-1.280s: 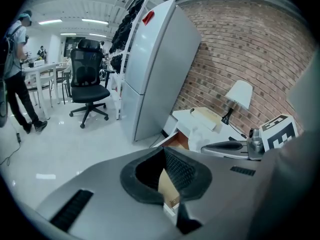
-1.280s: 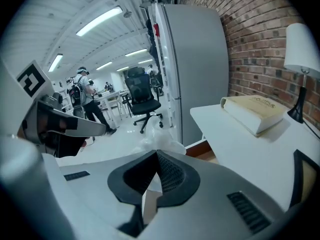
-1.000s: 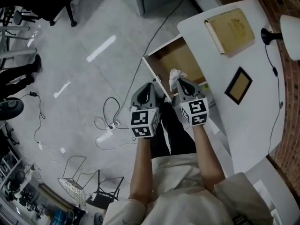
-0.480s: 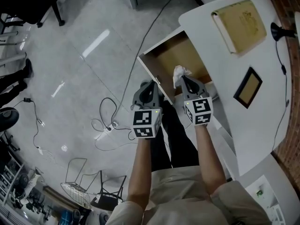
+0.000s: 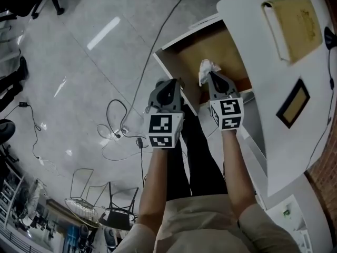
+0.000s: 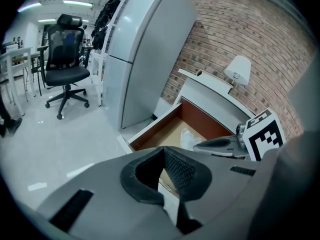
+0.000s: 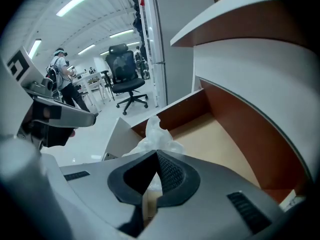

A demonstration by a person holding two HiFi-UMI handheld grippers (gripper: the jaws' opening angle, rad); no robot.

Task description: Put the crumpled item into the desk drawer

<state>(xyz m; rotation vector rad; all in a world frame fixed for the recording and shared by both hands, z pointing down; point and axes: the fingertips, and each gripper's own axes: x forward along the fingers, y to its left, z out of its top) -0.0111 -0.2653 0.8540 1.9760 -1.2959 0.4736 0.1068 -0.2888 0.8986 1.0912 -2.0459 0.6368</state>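
My right gripper (image 5: 210,76) is clenched on the crumpled item (image 5: 207,67) — a white, crinkly wad that bulges out past the tips of the jaws, as the right gripper view shows (image 7: 156,133). I hold it above the open desk drawer (image 5: 168,70), over the part of its bare brown floor nearest to me, and it does not touch the bottom. The drawer is pulled well out from under the white desk top (image 5: 274,94). My left gripper (image 5: 171,84) hangs beside the right one, just off the drawer's front panel and over the grey floor (image 5: 79,62). Its jaws are pressed together with nothing between them — only the drawer's edge shows beyond their tips. On the desk top lie a yellowish book (image 5: 295,22) and, nearer to me, a small dark frame (image 5: 294,103), both well apart from the drawer's opening.
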